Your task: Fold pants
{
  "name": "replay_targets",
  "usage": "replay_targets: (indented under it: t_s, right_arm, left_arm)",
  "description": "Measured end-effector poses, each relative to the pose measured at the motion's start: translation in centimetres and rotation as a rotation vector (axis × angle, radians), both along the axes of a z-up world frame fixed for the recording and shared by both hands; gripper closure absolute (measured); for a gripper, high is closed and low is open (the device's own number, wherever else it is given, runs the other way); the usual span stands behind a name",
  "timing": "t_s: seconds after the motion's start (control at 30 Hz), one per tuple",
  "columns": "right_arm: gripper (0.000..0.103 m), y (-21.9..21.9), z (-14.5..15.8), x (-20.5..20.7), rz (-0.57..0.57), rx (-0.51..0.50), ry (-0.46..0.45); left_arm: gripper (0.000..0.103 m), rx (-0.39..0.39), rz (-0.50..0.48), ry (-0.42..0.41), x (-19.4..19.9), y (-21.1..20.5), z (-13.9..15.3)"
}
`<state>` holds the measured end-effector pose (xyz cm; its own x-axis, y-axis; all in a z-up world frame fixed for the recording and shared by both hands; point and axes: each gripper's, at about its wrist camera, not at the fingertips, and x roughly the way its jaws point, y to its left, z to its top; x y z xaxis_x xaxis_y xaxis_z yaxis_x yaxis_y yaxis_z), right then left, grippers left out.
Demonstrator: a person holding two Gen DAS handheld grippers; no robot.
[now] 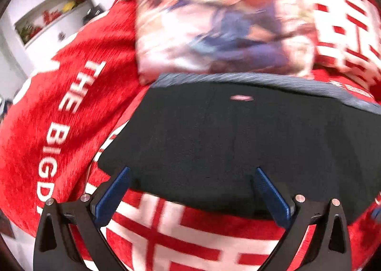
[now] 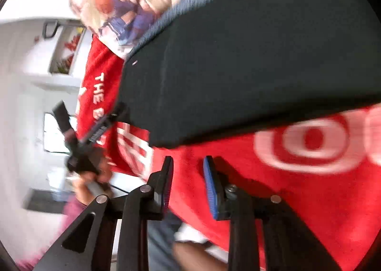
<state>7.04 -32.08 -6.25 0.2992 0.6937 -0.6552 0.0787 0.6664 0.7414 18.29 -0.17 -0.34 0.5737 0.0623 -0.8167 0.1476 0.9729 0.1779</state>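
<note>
The left gripper (image 1: 193,175) is spread wide at the near hem of the pants (image 1: 238,142), holding nothing. The right gripper (image 2: 188,163) is kept narrower, also empty. The dark pants are laid on the red blanket (image 1: 71,104), already folded compact, the pillow (image 1: 214,16) beyond. Probably a last fold remains: the near edge must be gripped.

red blanket (image 1: 71,128), printed pillow (image 1: 214,20), white shelf (image 1: 47,16)

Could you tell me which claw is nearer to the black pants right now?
Left. The left claw is open with its fingertips at the near edge of the black pants; the right claw hovers over the red blanket, short of them.
</note>
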Motion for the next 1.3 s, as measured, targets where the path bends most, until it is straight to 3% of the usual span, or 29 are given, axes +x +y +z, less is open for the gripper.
replay_targets:
  t_s: [0.07, 0.17, 0.27, 0.3, 0.33, 0.4, 0.5, 0.63, 0.73, 0.97, 1.3]
  right_arm:
    - [0.073, -3.3, 2.2, -1.2, -0.058, -0.119, -0.084]
    - [0.072, -6.6, 4.1, -0.8, -0.149, -0.220, -0.151]
    - [0.072, -7.8, 3.3, 0.2, -0.158, -0.323, -0.146]
    - [0.077, -8.1, 2.5, 0.4, -0.159, -0.380, -0.126]
    - [0.080, -8.5, 1.6, 0.5, -0.150, -0.420, -0.123]
    - [0.083, -9.5, 1.4, -0.3, -0.149, -0.415, -0.173]
    - [0.082, -11.1, 1.8, -2.1, -0.193, -0.485, -0.179]
    - [0.076, -13.5, 2.2, -5.3, -0.262, -0.379, -0.145]
    - [0.074, -14.4, 2.2, -8.3, -0.322, -0.345, -0.126]
    - [0.071, -18.3, 0.6, -13.9, -0.461, -0.260, -0.042]
    - [0.064, -22.8, -0.6, -18.1, -0.585, -0.195, -0.051]
  left_arm:
    - [0.000, -0.034, -0.055, -0.006, -0.7, -2.7, 0.7]
    - [0.000, -0.090, -0.139, 0.028, -1.3, -8.1, 0.5]
    - [0.000, -0.052, -0.185, 0.065, -2.3, -12.9, -1.2]
    - [0.000, -0.027, -0.188, 0.080, -2.6, -14.0, -2.0]
    - [0.000, 0.005, -0.186, 0.094, -3.1, -14.8, -3.2]
    - [0.000, -0.022, -0.166, 0.053, -3.7, -14.4, -3.2]
    - [0.000, -0.054, -0.162, 0.063, -4.5, -13.3, -3.1]
    - [0.000, -0.062, -0.120, 0.090, -4.8, -12.9, -2.3]
    - [0.000, -0.051, -0.148, 0.089, -5.5, -13.5, -1.4]
    - [0.000, -0.043, -0.242, 0.065, -7.7, -18.3, 0.7]
    - [0.000, -0.037, -0.326, 0.104, -10.3, -26.4, 0.8]
